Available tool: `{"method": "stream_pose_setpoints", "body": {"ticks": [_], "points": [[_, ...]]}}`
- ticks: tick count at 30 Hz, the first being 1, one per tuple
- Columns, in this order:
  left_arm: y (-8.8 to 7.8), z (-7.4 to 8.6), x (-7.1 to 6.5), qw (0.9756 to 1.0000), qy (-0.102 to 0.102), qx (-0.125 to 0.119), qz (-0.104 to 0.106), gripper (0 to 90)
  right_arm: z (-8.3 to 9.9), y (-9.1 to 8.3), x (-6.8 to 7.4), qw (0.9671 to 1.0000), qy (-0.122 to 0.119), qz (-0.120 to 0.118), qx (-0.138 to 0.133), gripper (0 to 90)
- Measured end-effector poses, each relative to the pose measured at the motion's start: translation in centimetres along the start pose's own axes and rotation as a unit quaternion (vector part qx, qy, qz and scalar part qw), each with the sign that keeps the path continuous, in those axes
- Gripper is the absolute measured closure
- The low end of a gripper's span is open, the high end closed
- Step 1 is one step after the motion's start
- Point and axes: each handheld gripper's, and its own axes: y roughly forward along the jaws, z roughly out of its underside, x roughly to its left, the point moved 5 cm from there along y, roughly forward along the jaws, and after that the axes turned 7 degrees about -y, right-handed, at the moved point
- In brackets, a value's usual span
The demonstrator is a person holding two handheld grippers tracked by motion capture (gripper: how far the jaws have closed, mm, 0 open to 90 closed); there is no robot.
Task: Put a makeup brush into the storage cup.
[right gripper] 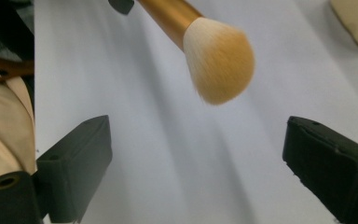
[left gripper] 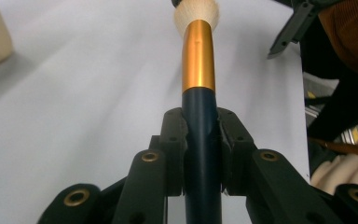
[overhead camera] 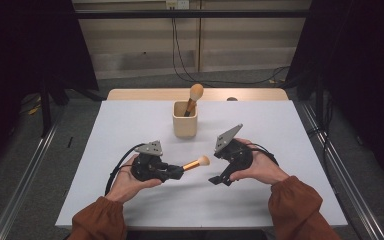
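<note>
The left gripper [overhead camera: 176, 172] is clamped on the dark handle of a makeup brush [overhead camera: 196, 163]. In the left gripper view the two jaws press against the handle from both sides, just below the gold ferrule [left gripper: 198, 56]. Gripping this far down leaves the ferrule and the bristle head free, so the far end stays accessible to the other tool. The brush is held roughly level above the white table [overhead camera: 130, 130], head pointing toward the person's right.

The right gripper [overhead camera: 219, 179] has its jaws spread wide and holds nothing. In the right gripper view the bristle head [right gripper: 219, 60] hangs ahead of the gap between the two jaws and touches neither one. This arrangement reads as a handover in preparation: one tool holds the brush, the other stands ready to take the free end.

Farther out, a beige cup [overhead camera: 185, 120] stands upright near the far middle of the table. A second brush [overhead camera: 193, 98] leans inside it, head up and tilted to the right. The cup is the likely destination for the held brush.

Count:
- Grippers: two, one in each hand.
- Brushes: two, one held, one in the cup.
- Cups: one.
- Tables: one, with a tan edge [overhead camera: 130, 94] visible beyond the white surface.
</note>
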Motion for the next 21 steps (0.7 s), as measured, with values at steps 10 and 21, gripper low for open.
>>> {"method": "stream_pose_setpoints", "body": {"ticks": [10,21], "points": [[-0.1,-0.1,-0.4,0.9987,0.007,-0.050,0.005,74.7,1.2,-0.1,0.5,0.9988,0.031,0.008,-0.037,4.5],[-0.7,-0.3,-0.6,0.9949,0.001,-0.100,0.007,74.6,2.1,-0.7,1.3,0.9933,0.054,-0.008,-0.102,2.9]]}}
